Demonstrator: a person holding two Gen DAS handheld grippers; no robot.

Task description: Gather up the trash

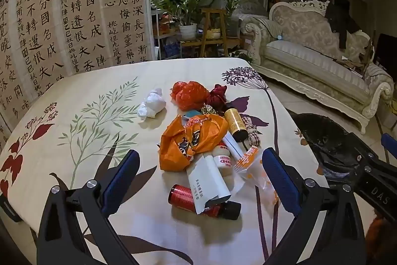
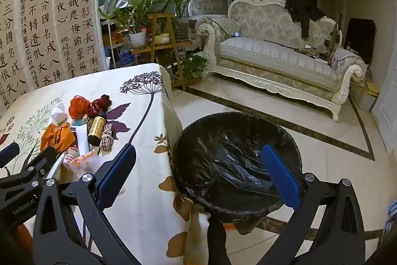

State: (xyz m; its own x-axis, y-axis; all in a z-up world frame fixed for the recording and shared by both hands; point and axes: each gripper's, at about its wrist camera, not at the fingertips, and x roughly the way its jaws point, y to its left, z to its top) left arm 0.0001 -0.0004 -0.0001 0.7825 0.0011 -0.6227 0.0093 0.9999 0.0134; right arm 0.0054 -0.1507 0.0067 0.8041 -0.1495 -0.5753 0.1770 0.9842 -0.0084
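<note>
A heap of trash lies on the floral tablecloth [image 1: 99, 190]: an orange plastic bag [image 1: 191, 140], a white tube [image 1: 208, 178], a red bottle [image 1: 183, 198], small white bottles [image 1: 223, 160], a gold bottle [image 1: 235, 123], a red-orange bag [image 1: 189, 94] and a crumpled white tissue [image 1: 152, 104]. My left gripper [image 1: 201, 178] is open, empty and hovers just before the heap. My right gripper [image 2: 198, 170] is open and empty above the black-lined trash bin [image 2: 235, 158], which stands on the floor beside the table's right edge. The heap [image 2: 82, 133] also shows in the right wrist view.
A checked ribbon [image 1: 251, 131] and a dark red wad [image 1: 218, 94] lie by the heap. A calligraphy screen [image 1: 74, 16] stands behind the table. Potted plants on wooden stands [image 1: 211, 24] and an ornate sofa [image 2: 278, 54] stand beyond, on a tiled floor [image 2: 322, 153].
</note>
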